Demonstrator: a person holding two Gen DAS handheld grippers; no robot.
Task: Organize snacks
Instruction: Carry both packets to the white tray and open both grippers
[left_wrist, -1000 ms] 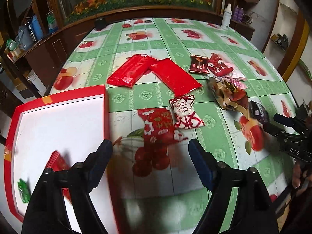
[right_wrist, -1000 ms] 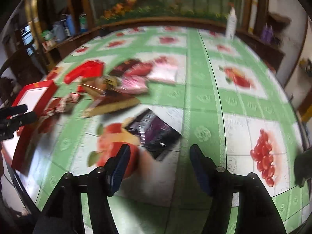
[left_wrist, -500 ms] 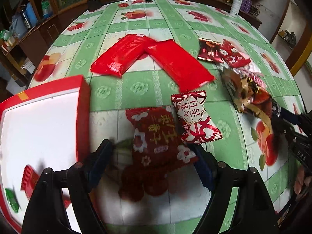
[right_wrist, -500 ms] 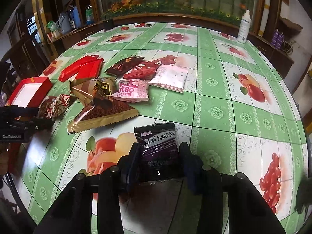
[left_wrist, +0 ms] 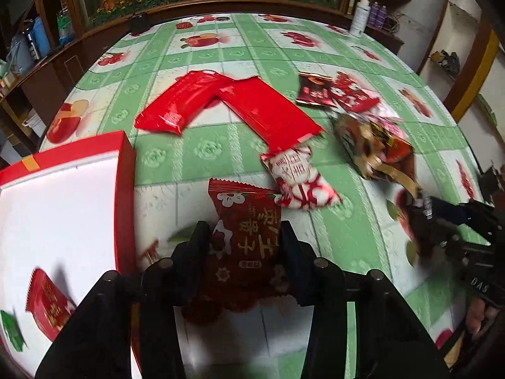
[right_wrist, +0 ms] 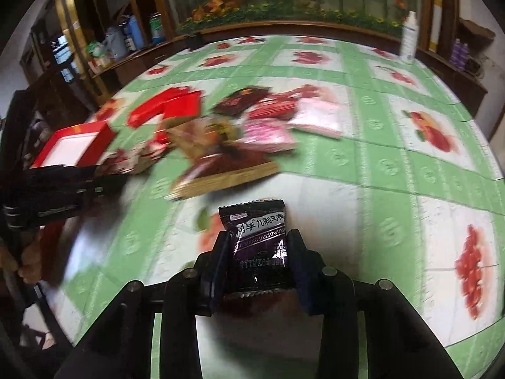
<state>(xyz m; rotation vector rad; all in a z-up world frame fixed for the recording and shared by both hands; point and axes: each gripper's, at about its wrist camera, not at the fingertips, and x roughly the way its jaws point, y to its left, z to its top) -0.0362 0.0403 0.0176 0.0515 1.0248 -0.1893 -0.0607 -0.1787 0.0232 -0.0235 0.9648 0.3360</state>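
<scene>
**Both claws just clamped down on a snack each**

Half a second back the left claw [left_wrist: 244,240] was spread around the red packet [left_wrist: 247,237]; now it's pinching it. The right claw [right_wrist: 257,252] pinches the dark plum packet [right_wrist: 257,237], crinkly and glossy. So both grabs look done, probably. The red box [left_wrist: 126,195] sits just left of the left claw, and the snack pile [right_wrist: 227,139] lies further ahead.

On the table [left_wrist: 195,158] we see the tray [left_wrist: 126,189] at the left, with a small packet [left_wrist: 47,303] lying in its near corner. Two long packets [left_wrist: 221,110] lie crossed behind the tray's far right corner, and a heap of snack bags [left_wrist: 375,145] sits to their right. A bottle [left_wrist: 359,15] stands at the table's far edge.
</scene>
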